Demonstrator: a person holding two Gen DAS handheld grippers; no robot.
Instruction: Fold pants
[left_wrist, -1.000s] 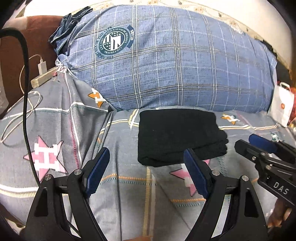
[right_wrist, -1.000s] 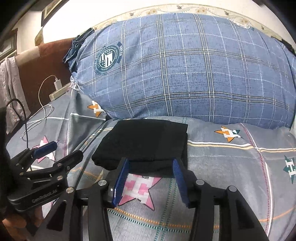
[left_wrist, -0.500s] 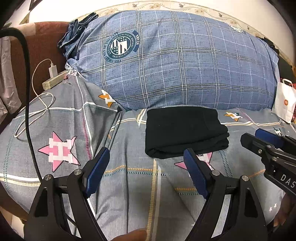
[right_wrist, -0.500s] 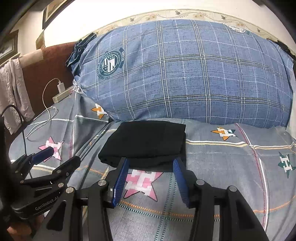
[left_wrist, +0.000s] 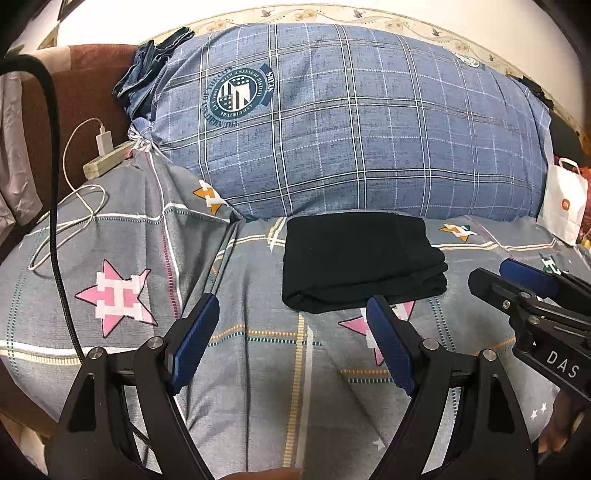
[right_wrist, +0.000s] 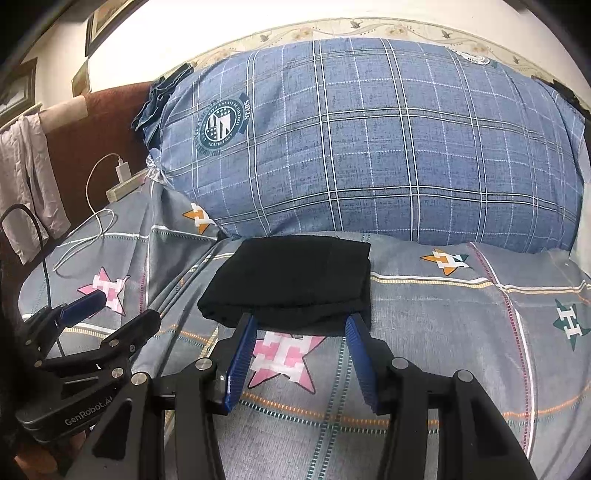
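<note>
The black pants (left_wrist: 360, 260) lie folded into a compact rectangle on the grey star-patterned bedsheet (left_wrist: 258, 369), just in front of the big blue plaid pillow (left_wrist: 351, 122). My left gripper (left_wrist: 291, 314) hovers open, short of the bundle's near left corner, nothing between its blue pads. In the right wrist view the folded pants (right_wrist: 291, 280) sit straight ahead. My right gripper (right_wrist: 301, 325) is half open just short of their near edge, holding nothing. Each gripper shows in the other's view: the right gripper (left_wrist: 517, 280) at the right edge, the left gripper (right_wrist: 110, 310) at the lower left.
A white charger and cable (left_wrist: 85, 177) lie on a power strip (left_wrist: 107, 160) at the left. A brown headboard (left_wrist: 85, 85) stands behind. A white paper bag (left_wrist: 563, 203) sits at the far right. Pale cloth (right_wrist: 26, 184) hangs at the left.
Both grippers have drawn back a little from the folded pants, which look smaller and farther off. The pants have not moved. Neither gripper's opening changed.
</note>
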